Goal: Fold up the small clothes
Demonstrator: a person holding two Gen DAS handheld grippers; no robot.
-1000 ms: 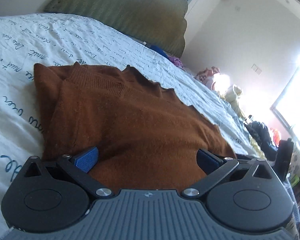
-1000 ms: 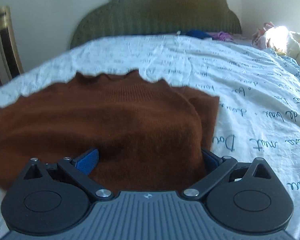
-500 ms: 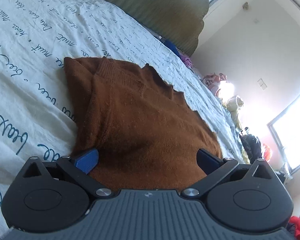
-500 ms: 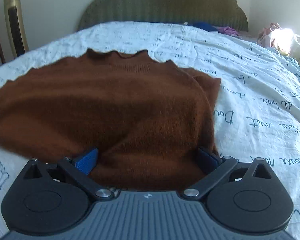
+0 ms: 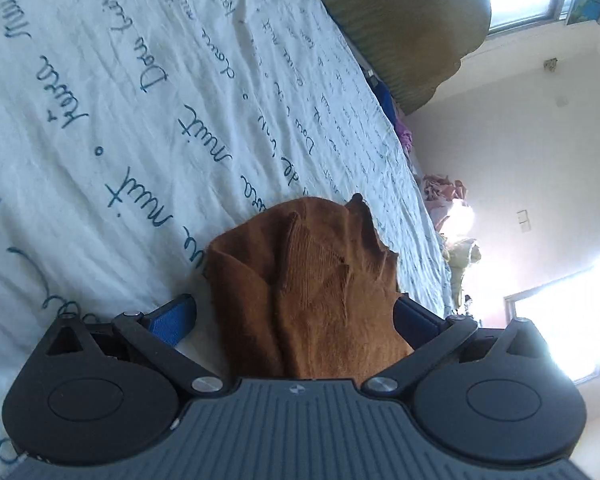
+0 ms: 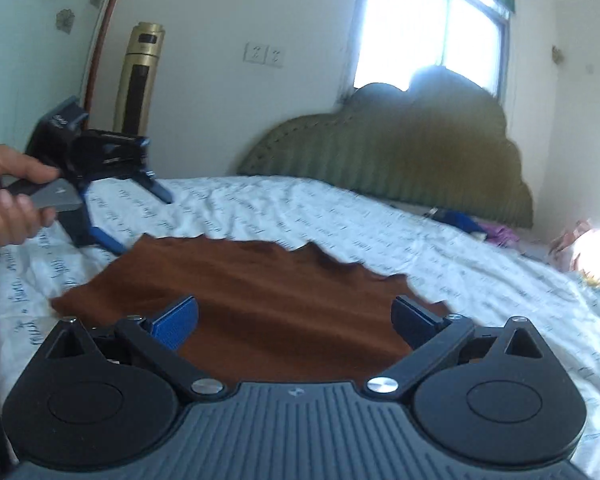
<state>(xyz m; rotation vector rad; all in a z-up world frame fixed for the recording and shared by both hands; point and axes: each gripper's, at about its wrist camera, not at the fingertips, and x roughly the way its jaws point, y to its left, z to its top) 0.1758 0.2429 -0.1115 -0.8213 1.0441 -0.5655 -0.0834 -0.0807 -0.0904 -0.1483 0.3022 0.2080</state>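
A rust-brown knitted sweater lies folded flat on the bed, its scalloped edge toward the headboard. My right gripper hovers over its near edge, blue fingers wide apart and open, holding nothing. My left gripper, held by a hand, sits at the sweater's far left corner with its fingers spread. In the left wrist view, which is rolled sideways, the sweater shows end-on between the open fingers of the left gripper. No fabric is pinched there.
The white bedsheet with blue script covers the bed. A green padded headboard stands behind it. A gold tower fan stands by the wall at left. Loose clothes lie at the far right of the bed.
Both grippers have pulled back from the sweater. The left one rolled sideways and moved off to the sweater's left corner. The right one rose and tilted up toward the headboard.
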